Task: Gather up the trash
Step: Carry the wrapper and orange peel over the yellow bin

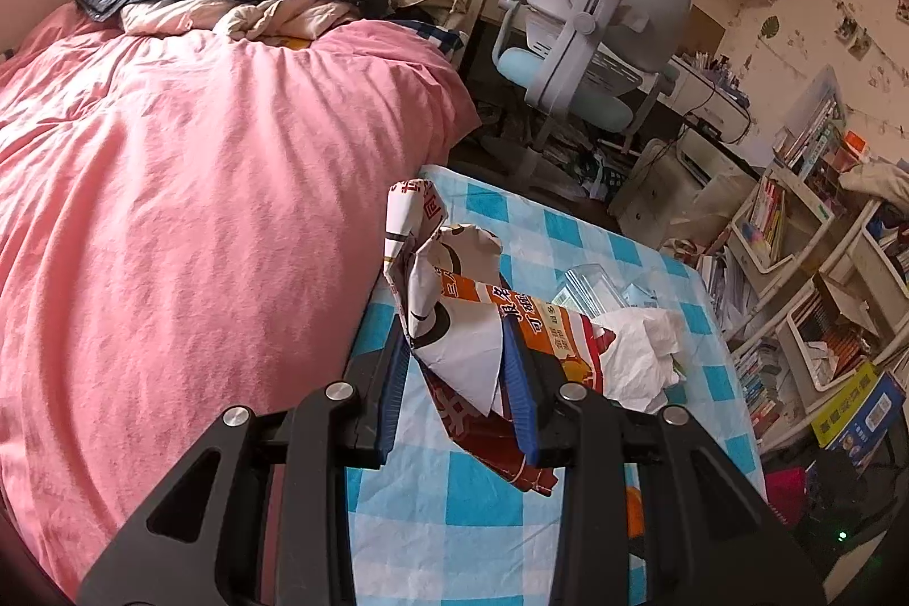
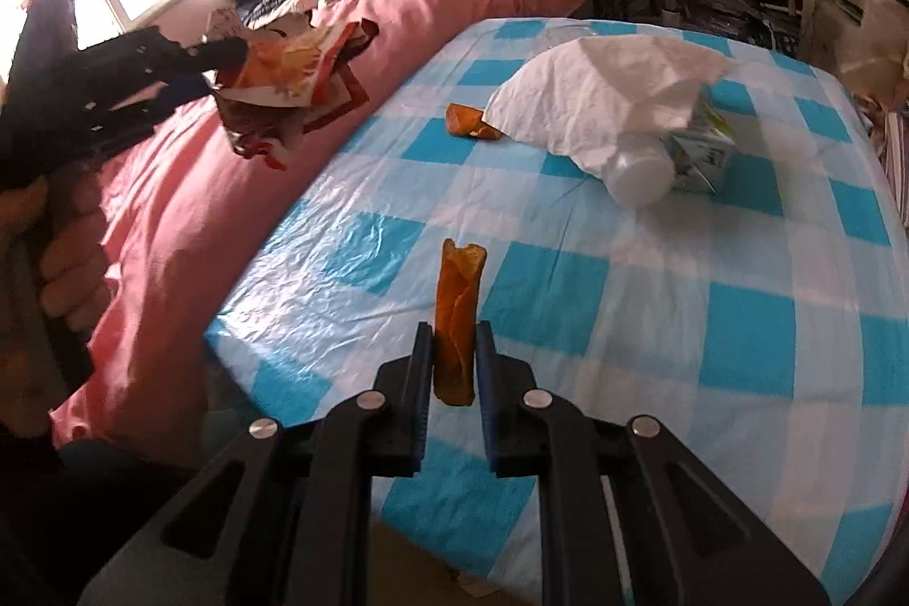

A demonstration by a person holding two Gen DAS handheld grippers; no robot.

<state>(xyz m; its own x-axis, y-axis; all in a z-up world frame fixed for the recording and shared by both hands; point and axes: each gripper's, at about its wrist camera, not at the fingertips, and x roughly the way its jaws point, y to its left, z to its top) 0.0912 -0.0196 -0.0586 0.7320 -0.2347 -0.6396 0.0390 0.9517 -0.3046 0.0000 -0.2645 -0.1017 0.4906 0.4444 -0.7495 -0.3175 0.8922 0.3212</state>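
Observation:
My left gripper (image 1: pixel 454 339) is shut on a crumpled printed bag (image 1: pixel 466 322) in white, orange and red, held above the near left edge of the checkered table. In the right wrist view that same left gripper (image 2: pixel 224 69) shows at the upper left with the bag (image 2: pixel 290 78) hanging over the pink bed. My right gripper (image 2: pixel 453 330) is shut on a long strip of orange peel (image 2: pixel 456 310), held upright above the table's near side. Another piece of orange peel (image 2: pixel 468 123) lies on the cloth further back.
On the blue-and-white checkered tablecloth (image 2: pixel 625 322) lie a white tissue (image 2: pixel 602 95) draped over a white bottle (image 2: pixel 636 177), and a small carton (image 2: pixel 701 151). A clear plastic box (image 1: pixel 585 291) sits behind the bag. A pink bed (image 1: pixel 199 208) borders the table; a desk chair (image 1: pixel 591 26) stands beyond.

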